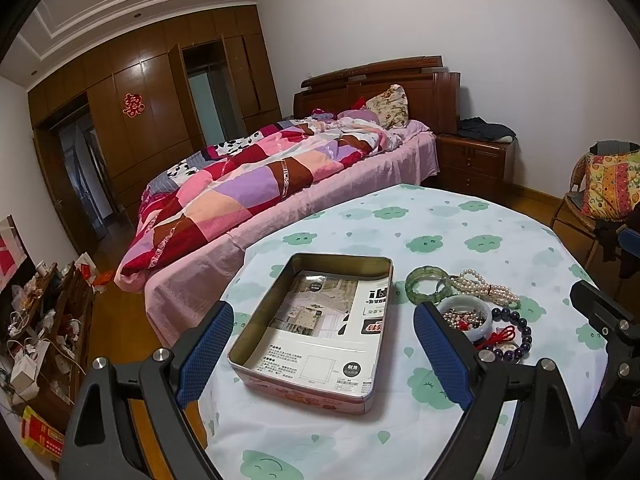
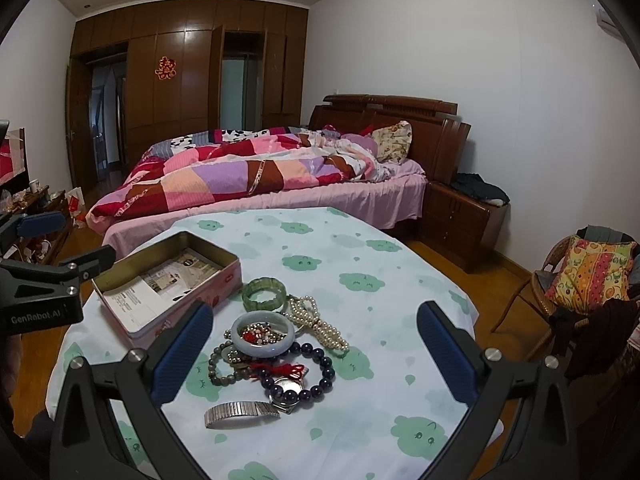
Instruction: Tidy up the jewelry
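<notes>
An open tin box point(image 1: 276, 300) point(image 2: 120, 276) lined with printed paper sits on the round table. Beside it lies a jewelry pile: a green jade bangle point(image 2: 264, 294) point(image 1: 426, 284), a pearl necklace point(image 2: 320, 324) point(image 1: 486, 288), a pale bangle point(image 2: 240, 330) point(image 1: 486, 322) over small beads, a dark bead bracelet point(image 2: 316, 376) point(image 1: 524, 332), a grey bead bracelet point(image 2: 218, 368) and a metal-band watch point(image 2: 244, 412). My left gripper point(image 1: 322, 354) is open around the tin. My right gripper point(image 2: 316, 354) is open above the pile, empty.
The table wears a white cloth with green clouds point(image 2: 360, 280). A bed with a patchwork quilt point(image 2: 260, 176) stands behind it. A wicker chair with a cushion point(image 2: 588, 276) is at right, a cluttered low shelf point(image 1: 44, 332) at left.
</notes>
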Action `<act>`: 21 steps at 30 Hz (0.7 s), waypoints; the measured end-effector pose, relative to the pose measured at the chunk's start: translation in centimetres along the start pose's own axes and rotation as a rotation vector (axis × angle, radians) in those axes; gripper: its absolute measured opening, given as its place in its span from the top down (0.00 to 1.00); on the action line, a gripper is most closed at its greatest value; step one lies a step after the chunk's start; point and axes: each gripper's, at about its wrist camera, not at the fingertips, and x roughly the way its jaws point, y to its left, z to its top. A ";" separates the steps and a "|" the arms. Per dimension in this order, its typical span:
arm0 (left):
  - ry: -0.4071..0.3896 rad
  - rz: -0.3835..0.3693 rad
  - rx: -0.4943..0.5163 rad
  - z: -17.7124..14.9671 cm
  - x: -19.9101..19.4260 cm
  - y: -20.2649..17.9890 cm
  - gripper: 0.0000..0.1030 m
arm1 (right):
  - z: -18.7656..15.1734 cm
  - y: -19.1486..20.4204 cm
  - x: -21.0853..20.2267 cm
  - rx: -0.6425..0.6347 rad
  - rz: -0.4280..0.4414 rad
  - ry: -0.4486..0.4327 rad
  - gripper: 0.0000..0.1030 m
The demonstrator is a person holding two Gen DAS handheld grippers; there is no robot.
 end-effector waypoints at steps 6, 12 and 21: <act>0.001 0.006 -0.003 -0.3 0.1 0.1 0.11 | -0.3 0.1 0.1 0.002 0.000 0.004 0.00; 0.004 0.010 -0.001 -0.4 0.1 -0.2 0.11 | -0.2 0.0 0.1 0.001 0.001 0.006 0.00; 0.002 0.009 -0.003 -0.4 0.0 -0.2 0.11 | -0.2 -0.1 0.2 0.003 0.003 0.008 0.00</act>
